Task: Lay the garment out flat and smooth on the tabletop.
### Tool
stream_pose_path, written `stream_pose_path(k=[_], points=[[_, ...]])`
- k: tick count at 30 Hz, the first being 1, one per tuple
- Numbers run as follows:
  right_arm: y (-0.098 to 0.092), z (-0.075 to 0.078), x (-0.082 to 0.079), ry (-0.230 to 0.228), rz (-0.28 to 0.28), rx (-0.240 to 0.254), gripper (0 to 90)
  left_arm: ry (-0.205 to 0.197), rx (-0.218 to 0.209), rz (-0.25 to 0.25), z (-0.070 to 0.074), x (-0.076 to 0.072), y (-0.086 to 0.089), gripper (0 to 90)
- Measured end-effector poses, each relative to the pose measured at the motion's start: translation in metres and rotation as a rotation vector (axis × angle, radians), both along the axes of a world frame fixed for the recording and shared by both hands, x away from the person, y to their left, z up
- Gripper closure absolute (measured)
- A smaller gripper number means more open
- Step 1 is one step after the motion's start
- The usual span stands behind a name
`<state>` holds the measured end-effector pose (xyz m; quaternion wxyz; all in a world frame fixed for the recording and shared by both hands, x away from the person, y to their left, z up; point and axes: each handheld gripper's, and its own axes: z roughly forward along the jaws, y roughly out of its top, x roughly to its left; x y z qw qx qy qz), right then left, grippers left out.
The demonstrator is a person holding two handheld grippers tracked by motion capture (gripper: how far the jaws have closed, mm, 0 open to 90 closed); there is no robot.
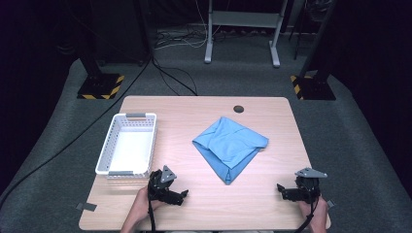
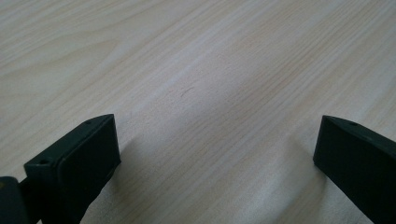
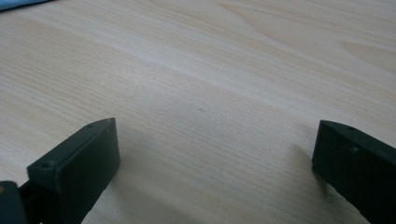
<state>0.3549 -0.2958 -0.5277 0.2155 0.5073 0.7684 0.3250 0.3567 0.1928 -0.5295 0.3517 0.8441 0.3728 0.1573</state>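
This looks like a lab or test room set up for recording work at a table. A pale wooden table [image 1: 204, 204] with a cable hole stands on grey carpet [image 1: 43, 145] in a dark room. 2 black stands [image 1: 99, 85] with yellow-and-black hazard stripes on their bases flank it, loose cables [image 1: 170, 80] run across the floor, and a grey metal frame [image 1: 241, 29] on 2 feet stands behind.

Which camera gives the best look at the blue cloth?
The high view: the whole cloth lies folded mid-table, its outline clear. The right gripper view catches a blue sliver at its top left corner. The left gripper view looks at bare table.
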Motion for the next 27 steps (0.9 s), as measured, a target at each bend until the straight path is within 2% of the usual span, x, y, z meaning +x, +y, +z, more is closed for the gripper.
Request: stream_pose_path(k=[4, 5, 6, 7, 8, 9, 10, 11, 12, 13, 14, 15, 20, 27], points=[[-0.001, 0.0, 0.0, 0.003, 0.004, 0.002, 0.0, -0.003, 0.004, 0.0, 0.0, -0.001, 0.0, 0.3], [-0.001, 0.001, 0.001, -0.001, -0.006, 0.001, 0.0, -0.024, 0.021, 0.021, 0.003, -0.001, -0.003, 0.4], [-0.001, 0.001, 0.001, -0.001, -0.006, 0.001, 0.0, -0.024, 0.021, 0.021, 0.003, -0.001, -0.003, 0.4], [-0.001, 0.003, 0.002, -0.007, -0.014, 0.04, 0.0, -0.043, -0.002, 0.037, 0.007, 0.0, -0.006, 0.4], [-0.001, 0.003, 0.002, -0.007, -0.014, 0.04, 0.0, -0.043, -0.002, 0.037, 0.007, 0.0, -0.006, 0.4], [0.004, 0.007, 0.004, -0.016, -0.015, 0.067, 0.0, -0.048, -0.032, 0.056, 0.011, 0.004, -0.01, 0.4], [0.004, 0.007, 0.004, -0.016, -0.015, 0.067, 0.0, -0.048, -0.032, 0.056, 0.011, 0.004, -0.01, 0.4], [0.012, 0.012, 0.007, -0.026, -0.01, 0.054, 0.0, -0.043, -0.044, 0.06, 0.013, 0.006, -0.012, 0.4], [0.012, 0.012, 0.007, -0.026, -0.01, 0.054, 0.0, -0.041, -0.05, 0.06, 0.014, 0.009, -0.015, 0.4], [0.022, 0.018, 0.01, -0.041, 0.014, 0.049, 0.1, -0.046, -0.048, 0.057, 0.016, 0.012, -0.018, 0.6], [0.027, 0.02, 0.013, -0.049, 0.024, 0.047, 0.2, -0.045, -0.065, 0.048, 0.02, 0.018, -0.024, 0.4], [0.027, 0.02, 0.013, -0.049, 0.024, 0.047, 0.2, -0.045, -0.065, 0.048, 0.02, 0.018, -0.024, 0.4], [0.053, 0.029, 0.034, -0.045, 0.083, 0.043, 0.5, -0.055, -0.086, 0.044, 0.026, 0.034, -0.04, 0.4], [0.077, 0.038, 0.053, -0.056, 0.124, 0.029, 1.3, -0.056, -0.107, 0.04, 0.028, 0.053, -0.058, 0.4]])
